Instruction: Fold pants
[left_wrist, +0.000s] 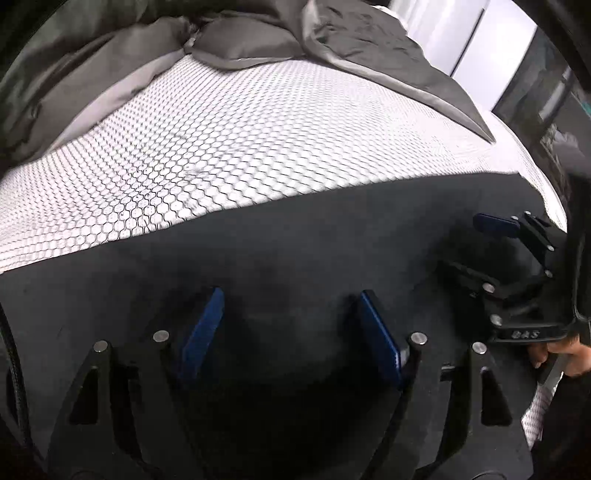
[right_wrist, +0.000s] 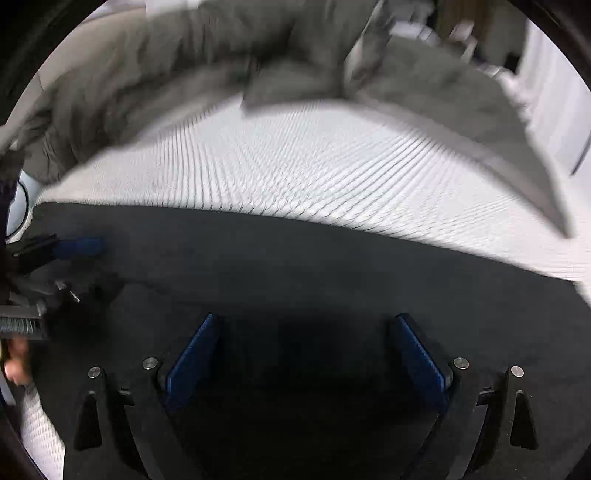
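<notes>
Dark pants (left_wrist: 295, 240) (right_wrist: 295, 258) lie spread flat across the near part of a white honeycomb-patterned mattress (left_wrist: 221, 147) (right_wrist: 314, 166). My left gripper (left_wrist: 290, 299) hangs over the dark cloth, open, with nothing pinched between its blue pads (left_wrist: 203, 332). My right gripper (right_wrist: 306, 325) is also open above the pants, its blue pads (right_wrist: 192, 358) wide apart and empty. Each gripper shows at the edge of the other's view: the right gripper (left_wrist: 480, 247) to the right, the left gripper (right_wrist: 74, 267) to the left. The right wrist view is blurred.
Crumpled grey bedding and a pillow (left_wrist: 240, 40) (right_wrist: 288, 81) lie along the mattress's far side, with a grey flap (left_wrist: 443, 92) reaching toward the right. A person's hand (left_wrist: 565, 354) (right_wrist: 16, 362) holds each neighbouring gripper. A window and wall (left_wrist: 517, 55) stand beyond the bed.
</notes>
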